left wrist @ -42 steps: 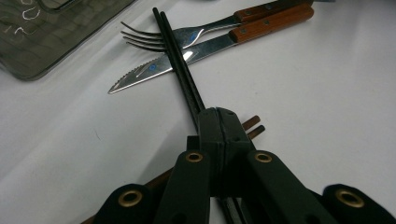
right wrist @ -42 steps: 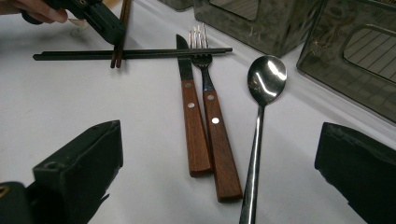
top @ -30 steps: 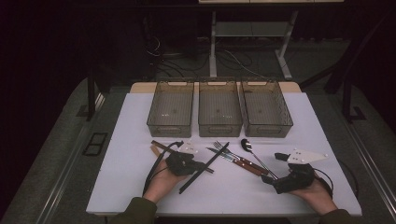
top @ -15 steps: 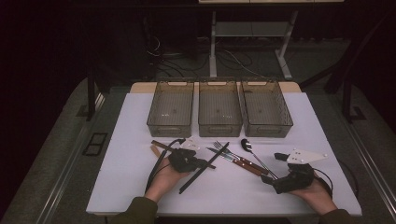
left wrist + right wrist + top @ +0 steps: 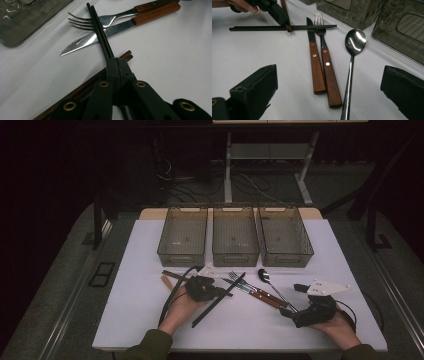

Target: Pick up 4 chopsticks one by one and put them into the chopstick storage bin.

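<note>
While the right gripper (image 5: 329, 92) gapes, left gripper (image 5: 117, 67) fingers pinch slim, matte black chopsticks (image 5: 100, 30) crossing the serrated steel knife (image 5: 100, 37).

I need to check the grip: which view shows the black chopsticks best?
The left gripper view: the black chopsticks run straight out from its shut jaws, over the knife. The right gripper view shows them sideways, full length; the high view shows them small.

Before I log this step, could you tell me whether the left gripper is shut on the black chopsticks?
Shut on them: the left gripper has its jaws closed around the black chopsticks, which jut out over the knife and fork.
</note>
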Demonstrator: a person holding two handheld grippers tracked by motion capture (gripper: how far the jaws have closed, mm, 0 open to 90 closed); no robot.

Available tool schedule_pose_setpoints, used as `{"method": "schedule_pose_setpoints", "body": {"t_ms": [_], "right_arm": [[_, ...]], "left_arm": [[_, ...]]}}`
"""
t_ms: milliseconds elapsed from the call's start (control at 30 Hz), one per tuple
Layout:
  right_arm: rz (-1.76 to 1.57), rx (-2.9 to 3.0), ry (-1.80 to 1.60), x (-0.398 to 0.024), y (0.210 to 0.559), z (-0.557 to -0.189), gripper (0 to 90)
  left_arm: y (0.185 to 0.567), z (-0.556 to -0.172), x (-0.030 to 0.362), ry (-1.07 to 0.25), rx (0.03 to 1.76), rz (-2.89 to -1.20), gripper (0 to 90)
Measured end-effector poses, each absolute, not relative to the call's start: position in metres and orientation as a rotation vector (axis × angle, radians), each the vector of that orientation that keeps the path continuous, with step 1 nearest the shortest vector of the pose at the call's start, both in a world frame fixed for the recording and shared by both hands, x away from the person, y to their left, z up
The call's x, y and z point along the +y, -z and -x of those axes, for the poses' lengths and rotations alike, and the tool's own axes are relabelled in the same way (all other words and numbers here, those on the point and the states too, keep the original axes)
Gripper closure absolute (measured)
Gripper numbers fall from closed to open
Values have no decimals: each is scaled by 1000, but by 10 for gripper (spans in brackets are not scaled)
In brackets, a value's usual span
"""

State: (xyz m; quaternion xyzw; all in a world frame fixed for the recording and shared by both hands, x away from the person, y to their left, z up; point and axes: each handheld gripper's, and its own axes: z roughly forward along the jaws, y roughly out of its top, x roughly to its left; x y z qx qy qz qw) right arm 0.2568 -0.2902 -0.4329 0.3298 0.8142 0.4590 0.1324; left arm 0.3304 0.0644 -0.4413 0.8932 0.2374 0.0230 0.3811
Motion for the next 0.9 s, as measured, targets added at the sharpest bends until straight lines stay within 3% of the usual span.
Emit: {"method": "schedule_pose_setpoints", "body": {"t_ms": [900], "right_arm": [[-962,2365,-1333,-290,433,-256,12]], "left_arm": [[443,-353,44,-80,603,-2251,893]]}}
